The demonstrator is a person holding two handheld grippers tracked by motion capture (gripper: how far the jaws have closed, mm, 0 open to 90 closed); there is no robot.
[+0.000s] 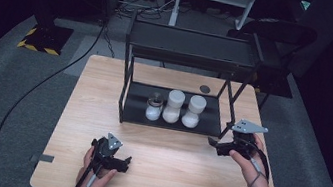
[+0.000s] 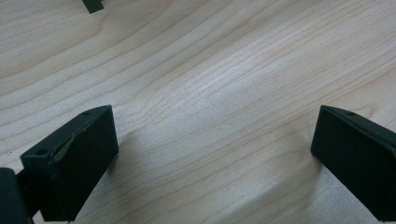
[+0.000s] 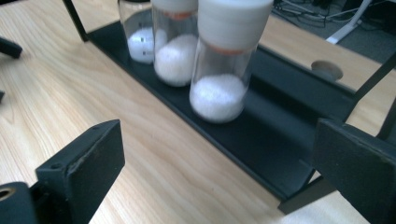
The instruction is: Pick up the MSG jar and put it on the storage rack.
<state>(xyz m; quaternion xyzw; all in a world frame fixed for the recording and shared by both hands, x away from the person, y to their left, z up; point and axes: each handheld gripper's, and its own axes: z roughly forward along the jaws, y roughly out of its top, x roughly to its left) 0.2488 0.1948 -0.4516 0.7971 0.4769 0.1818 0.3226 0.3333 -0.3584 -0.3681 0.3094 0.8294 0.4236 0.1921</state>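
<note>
Jars of white powder, 3 in a row, stand upright on the black rack's bottom shelf. Nearest the right gripper, whose jaws gape empty, is the capped right-hand jar, just ahead. Left gripper, also open, hovers over bare table, farther off.

Open tabletop before rack of jars
</note>
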